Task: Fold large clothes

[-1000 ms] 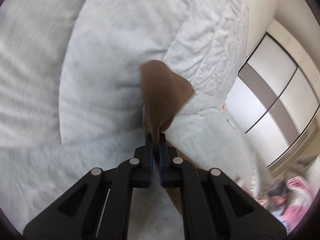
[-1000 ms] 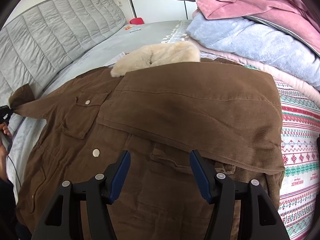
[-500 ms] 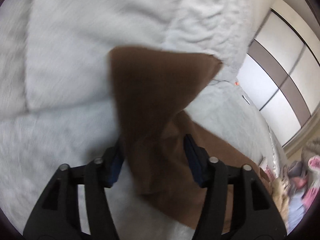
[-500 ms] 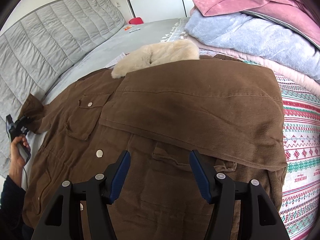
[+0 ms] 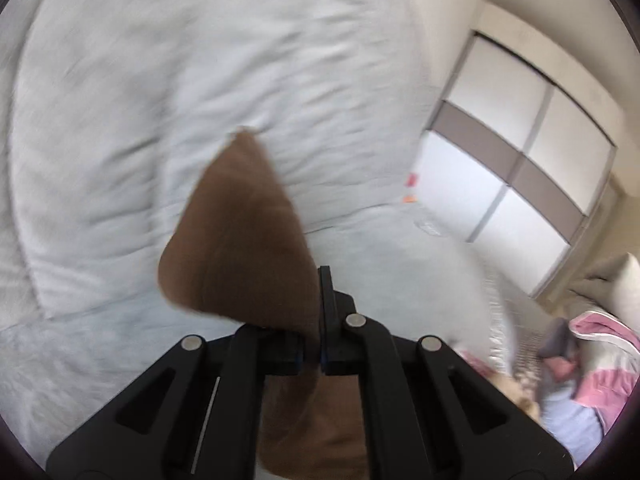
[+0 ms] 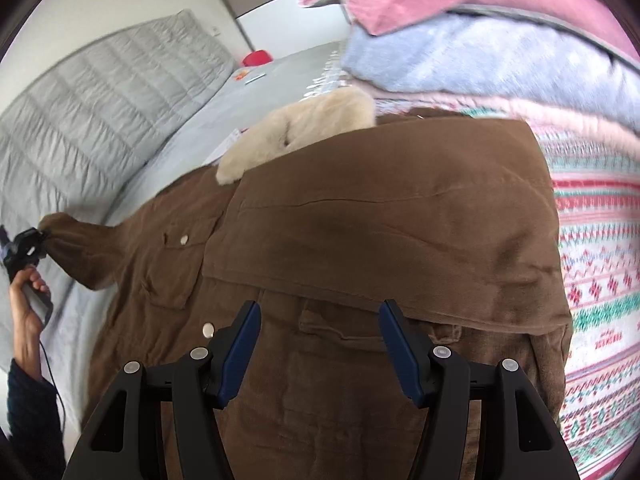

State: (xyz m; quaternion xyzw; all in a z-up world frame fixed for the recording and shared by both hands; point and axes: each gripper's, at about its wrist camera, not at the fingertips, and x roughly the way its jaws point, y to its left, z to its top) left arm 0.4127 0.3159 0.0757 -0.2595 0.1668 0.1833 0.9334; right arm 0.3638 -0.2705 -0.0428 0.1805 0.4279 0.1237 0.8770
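A brown corduroy jacket [image 6: 320, 264] with a cream fleece collar [image 6: 296, 132] lies front up on the bed. Its right sleeve is folded across the chest. My left gripper [image 5: 316, 320] is shut on the cuff of the left sleeve [image 5: 240, 232], which sticks up past the fingers. In the right wrist view the left gripper [image 6: 24, 248] holds that sleeve [image 6: 80, 244] stretched out to the left. My right gripper [image 6: 320, 332] is open and empty, just above the jacket's lower front.
A grey quilted headboard [image 6: 100, 104] runs along the left. A pile of pink and blue clothes [image 6: 480, 40] and a patterned blanket [image 6: 600, 240] lie at the right. A wardrobe [image 5: 520, 152] stands beyond the bed. A red object [image 6: 256, 58] lies far back.
My left gripper opened half a second ago, then shut again on the sleeve cuff and lifted it. The right gripper moved slightly closer to the jacket, still open.
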